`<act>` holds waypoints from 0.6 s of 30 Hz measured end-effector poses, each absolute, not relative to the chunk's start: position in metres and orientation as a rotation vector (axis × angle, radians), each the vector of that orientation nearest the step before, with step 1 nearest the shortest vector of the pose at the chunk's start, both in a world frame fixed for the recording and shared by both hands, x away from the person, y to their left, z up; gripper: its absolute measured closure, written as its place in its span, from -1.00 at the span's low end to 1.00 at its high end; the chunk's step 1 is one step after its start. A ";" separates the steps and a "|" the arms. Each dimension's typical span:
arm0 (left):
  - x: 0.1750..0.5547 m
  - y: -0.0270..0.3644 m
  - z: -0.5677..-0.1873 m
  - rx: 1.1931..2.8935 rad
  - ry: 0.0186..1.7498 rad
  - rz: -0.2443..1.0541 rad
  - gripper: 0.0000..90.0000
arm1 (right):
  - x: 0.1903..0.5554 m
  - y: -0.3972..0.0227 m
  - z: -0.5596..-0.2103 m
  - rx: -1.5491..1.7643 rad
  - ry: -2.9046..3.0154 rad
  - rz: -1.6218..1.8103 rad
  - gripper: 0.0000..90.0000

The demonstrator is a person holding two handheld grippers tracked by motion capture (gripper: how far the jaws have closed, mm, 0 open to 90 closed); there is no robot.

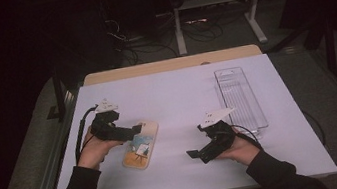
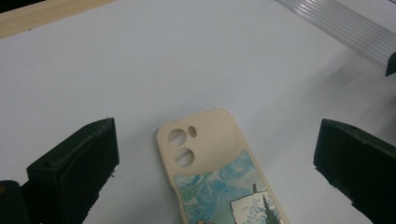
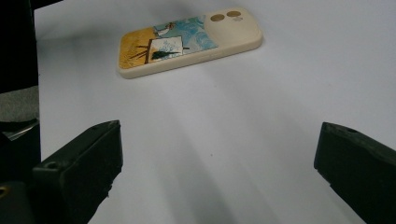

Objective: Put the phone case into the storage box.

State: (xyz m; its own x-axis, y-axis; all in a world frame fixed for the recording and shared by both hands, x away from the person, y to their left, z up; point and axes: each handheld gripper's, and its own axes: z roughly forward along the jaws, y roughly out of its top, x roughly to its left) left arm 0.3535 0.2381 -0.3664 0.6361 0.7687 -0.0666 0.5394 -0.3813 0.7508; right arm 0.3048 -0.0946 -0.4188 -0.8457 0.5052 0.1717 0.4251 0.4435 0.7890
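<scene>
Cream phone case (image 2: 219, 172) lies cut off at our left claw (image 2: 215, 163) view's bottom edge; both claws spread, right claw (image 3: 217, 168) holding nothing.

You are working over a smooth, matt white sheet (image 1: 177, 98) on a pale wooden tabletop (image 1: 172, 64). At ten o'clock, the cream phone case (image 3: 189, 42) is showing a soft satin rubbery finish; at two o'clock, the clear ribbed plastic tray (image 1: 239, 95) is glinting glossily.
</scene>
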 end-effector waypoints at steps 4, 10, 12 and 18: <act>0.354 0.237 -0.368 2.085 1.035 0.386 -1.00 | 0.305 -0.095 -0.419 0.842 2.588 1.381 -0.98; 0.354 0.233 -0.370 2.054 1.084 0.405 -1.00 | 0.305 -0.095 -0.419 0.844 2.591 1.381 -0.99; 0.353 0.233 -0.370 2.048 1.103 0.398 -1.00 | 0.305 -0.095 -0.419 0.844 2.590 1.381 -0.98; 0.349 0.234 -0.371 2.052 1.084 0.409 -1.00 | 0.305 -0.095 -0.420 0.847 2.591 1.378 -0.99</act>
